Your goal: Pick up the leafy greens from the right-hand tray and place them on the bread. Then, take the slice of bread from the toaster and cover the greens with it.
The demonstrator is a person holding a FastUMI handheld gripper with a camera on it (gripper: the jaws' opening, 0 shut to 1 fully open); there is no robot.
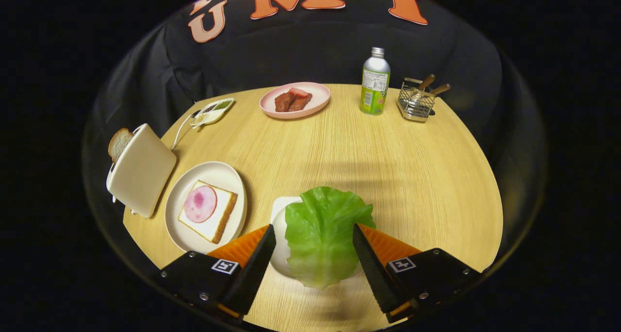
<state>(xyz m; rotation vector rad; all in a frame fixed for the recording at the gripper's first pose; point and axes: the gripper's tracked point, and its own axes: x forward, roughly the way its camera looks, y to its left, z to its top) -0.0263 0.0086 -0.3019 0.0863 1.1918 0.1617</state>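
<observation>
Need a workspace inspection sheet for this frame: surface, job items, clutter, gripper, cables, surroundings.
Surface: round wooden table.
Job's things: lettuce leaf over a white tray; bread with ham slice on a white plate; bread slice in the toaster.
Clutter: pink plate of meat, bottle, wire basket, small dish.
Gripper: fingers open, either side of the leaf; contact unclear.
Cables: white cord beside the toaster.
Surroundings: black cloth wall.
</observation>
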